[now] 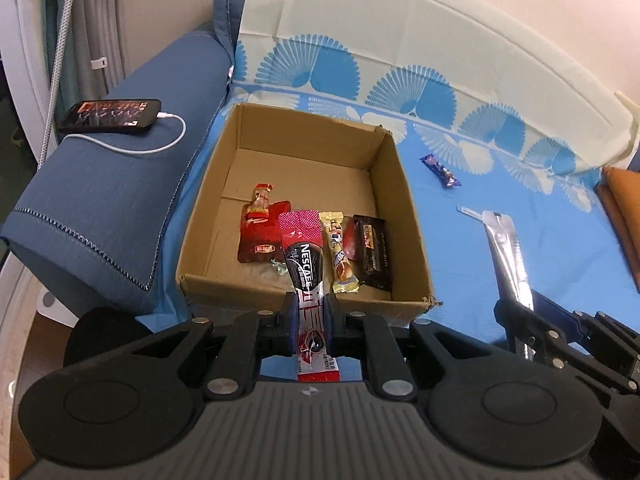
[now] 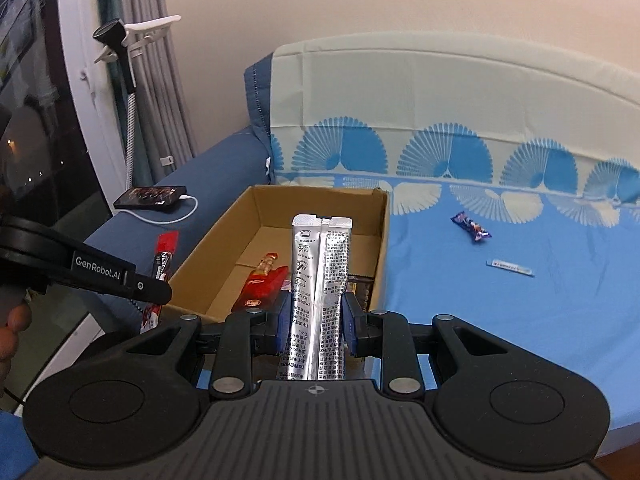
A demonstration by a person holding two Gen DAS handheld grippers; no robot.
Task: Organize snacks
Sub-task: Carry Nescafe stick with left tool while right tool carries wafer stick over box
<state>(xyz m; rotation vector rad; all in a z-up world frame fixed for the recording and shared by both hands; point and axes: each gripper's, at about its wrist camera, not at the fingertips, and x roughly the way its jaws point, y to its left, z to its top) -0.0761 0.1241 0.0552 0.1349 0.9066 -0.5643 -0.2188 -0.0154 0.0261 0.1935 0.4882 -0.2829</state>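
Observation:
My left gripper (image 1: 310, 312) is shut on a red and black Nescafe stick (image 1: 305, 268), held over the near wall of the open cardboard box (image 1: 396, 184). Inside the box lie a red sauce pouch (image 1: 260, 232), a yellow candy bar (image 1: 340, 256) and a dark chocolate pack (image 1: 370, 252). My right gripper (image 2: 316, 320) is shut on a silver foil sachet (image 2: 320, 276), upright in front of the box (image 2: 382, 240). The same sachet (image 1: 506, 252) shows at the right of the left wrist view. The Nescafe stick (image 2: 164, 264) and left gripper (image 2: 154, 292) appear at the left of the right wrist view.
A purple candy wrapper (image 2: 471, 227) and a small blue-white sachet (image 2: 510, 268) lie on the blue patterned sheet (image 2: 480, 320) right of the box. A phone (image 1: 110, 116) on a white cable rests on the blue armrest (image 1: 100, 208). An orange cushion (image 1: 624, 208) sits far right.

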